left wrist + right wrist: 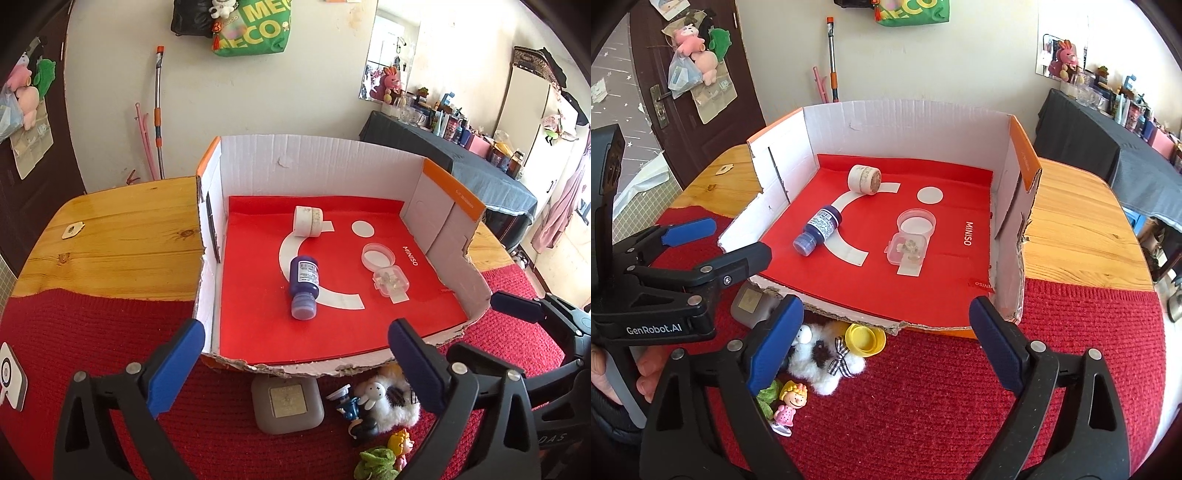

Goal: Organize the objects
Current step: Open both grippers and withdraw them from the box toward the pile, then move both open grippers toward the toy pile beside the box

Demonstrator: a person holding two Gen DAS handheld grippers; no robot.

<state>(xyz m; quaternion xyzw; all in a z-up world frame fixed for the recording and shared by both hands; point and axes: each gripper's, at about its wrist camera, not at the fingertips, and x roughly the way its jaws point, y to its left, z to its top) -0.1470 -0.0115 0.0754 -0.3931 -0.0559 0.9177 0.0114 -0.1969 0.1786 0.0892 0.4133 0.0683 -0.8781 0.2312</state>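
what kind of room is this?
Likely a lived-in home room: plush toys hang on the door, a mop leans on the wall, and a side table is crowded with bottles and cups.

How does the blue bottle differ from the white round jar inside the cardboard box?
The blue bottle is dark, slim and long, with a printed label; the white round jar is pale, short and wide. The bottle lies nearer the box's torn front edge; the jar lies nearer the back wall. Both lie on their sides on the red sheet.

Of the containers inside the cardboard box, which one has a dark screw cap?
The blue bottle, lying on its side on the red liner. The white round tin, clear round tub and small clear case have none.
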